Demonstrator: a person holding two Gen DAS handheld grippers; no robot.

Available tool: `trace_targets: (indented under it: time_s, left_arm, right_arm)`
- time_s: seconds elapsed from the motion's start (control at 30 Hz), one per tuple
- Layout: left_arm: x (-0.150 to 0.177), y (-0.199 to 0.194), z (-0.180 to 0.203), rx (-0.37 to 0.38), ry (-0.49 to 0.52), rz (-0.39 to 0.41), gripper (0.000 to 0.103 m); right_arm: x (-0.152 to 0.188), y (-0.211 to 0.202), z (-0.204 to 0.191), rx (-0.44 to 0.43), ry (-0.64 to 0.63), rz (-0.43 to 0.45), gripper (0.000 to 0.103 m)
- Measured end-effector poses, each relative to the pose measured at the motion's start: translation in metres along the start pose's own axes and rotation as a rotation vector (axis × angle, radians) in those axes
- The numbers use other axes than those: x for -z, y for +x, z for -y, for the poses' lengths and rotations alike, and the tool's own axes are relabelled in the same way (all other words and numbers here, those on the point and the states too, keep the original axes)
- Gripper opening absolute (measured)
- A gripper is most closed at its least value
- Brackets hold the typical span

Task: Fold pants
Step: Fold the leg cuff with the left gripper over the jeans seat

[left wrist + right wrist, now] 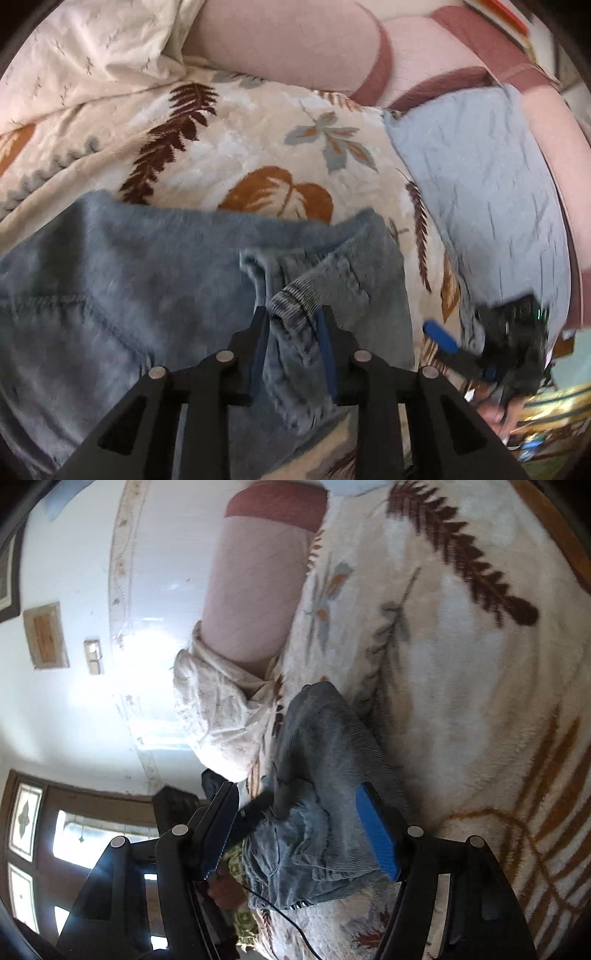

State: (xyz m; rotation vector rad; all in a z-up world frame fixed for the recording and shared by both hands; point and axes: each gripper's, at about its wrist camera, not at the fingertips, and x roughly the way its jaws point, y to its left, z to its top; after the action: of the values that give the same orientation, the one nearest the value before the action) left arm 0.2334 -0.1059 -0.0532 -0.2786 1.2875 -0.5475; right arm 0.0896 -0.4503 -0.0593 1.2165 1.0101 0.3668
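Pinching pants (184,280) cuff — left tool (293,317).

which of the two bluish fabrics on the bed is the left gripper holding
The darker grey-blue pants: the left gripper pinches their ribbed cuff. The paler blue cloth lies flat, untouched, further off beside the pink bolster.

Bedroom: bed under a leaf-print blanket (236,147).
Pink bolster (280,40) at the blanket's far edge, cream sheet (92,55) bunched beside it, blue pillow (480,177) to the blanket's right. White wall (74,709) beyond, framed pictures (46,635), bright leaded windows (24,818).
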Motion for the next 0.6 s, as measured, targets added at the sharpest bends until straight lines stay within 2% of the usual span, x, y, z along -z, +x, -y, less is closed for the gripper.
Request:
trace_targets:
  time_s: [0.1, 0.2, 0.23, 0.33, 0.43, 0.47, 0.6]
  left_arm:
    - [0.026, -0.018, 0.001, -0.004, 0.014, 0.059, 0.035]
    - [0.044, -0.028, -0.003, 0.054, 0.003, 0.108, 0.048]
    - [0.052, -0.028, -0.002, 0.069, 0.001, 0.117, 0.054]
    - [0.063, -0.01, 0.007, 0.032, 0.012, 0.086, 0.054]
    - [0.067, 0.018, 0.01, 0.003, -0.015, 0.009, 0.051]
    - [0.07, 0.022, 0.01, -0.001, -0.024, 0.002, 0.042]
    - [0.075, 0.027, 0.018, -0.029, 0.001, 0.045, 0.024]
  right_arm:
    - [0.008, 0.013, -0.009, 0.004, -0.038, -0.042, 0.066]
    - [0.016, 0.025, -0.015, 0.04, -0.067, -0.087, 0.066]
    - [0.017, 0.027, -0.016, 0.05, -0.073, -0.094, 0.066]
    - [0.02, 0.027, -0.017, 0.072, -0.084, -0.101, 0.066]
    - [0.021, 0.023, -0.014, 0.09, -0.075, -0.081, 0.066]
    - [0.02, 0.022, -0.013, 0.096, -0.071, -0.075, 0.066]
    - [0.02, 0.02, -0.011, 0.107, -0.068, -0.07, 0.066]
